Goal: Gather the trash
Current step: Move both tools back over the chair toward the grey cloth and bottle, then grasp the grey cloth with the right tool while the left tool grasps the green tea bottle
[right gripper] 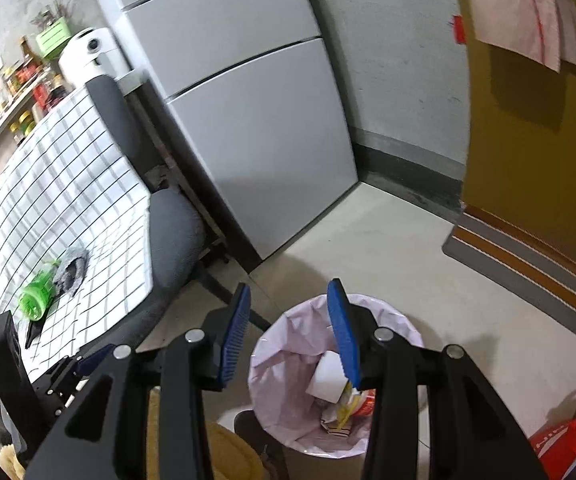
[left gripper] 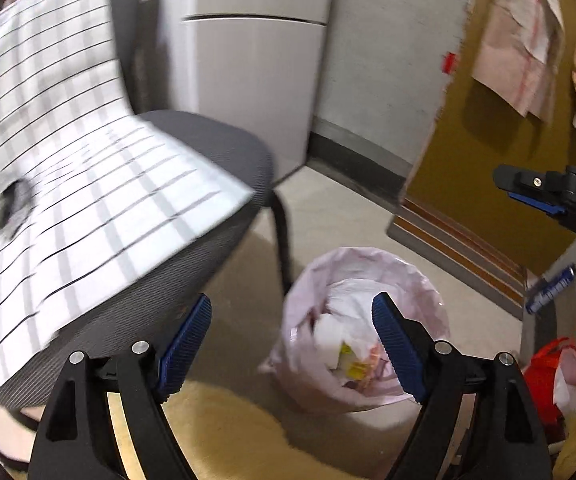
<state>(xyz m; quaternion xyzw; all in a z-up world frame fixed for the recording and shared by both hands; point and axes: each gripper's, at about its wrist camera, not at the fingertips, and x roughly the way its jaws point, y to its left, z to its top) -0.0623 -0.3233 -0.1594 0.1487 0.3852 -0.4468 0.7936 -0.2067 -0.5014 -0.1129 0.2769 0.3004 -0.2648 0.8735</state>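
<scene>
A trash bin with a pale pink liner (left gripper: 428, 280) stands on the floor, holding paper scraps and a white cup (right gripper: 328, 376); its liner also shows in the right wrist view (right gripper: 288, 360). My left gripper (left gripper: 292, 320) is open and empty, above the bin's left side. My right gripper (right gripper: 288, 312) is open and empty above the bin; it also shows at the right edge of the left wrist view (left gripper: 544, 196). A green plastic bottle (right gripper: 38, 294) and a grey crumpled piece (right gripper: 72, 270) lie on a checked cloth (right gripper: 68, 200) over a chair.
A grey chair (left gripper: 216, 152) stands left of the bin. A white fridge (right gripper: 248, 120) is behind it. A yellow door (right gripper: 536, 140) with a striped mat (right gripper: 528, 268) is on the right. A red bag (right gripper: 568, 440) lies at the lower right. A tan rug (left gripper: 224, 436) is underneath.
</scene>
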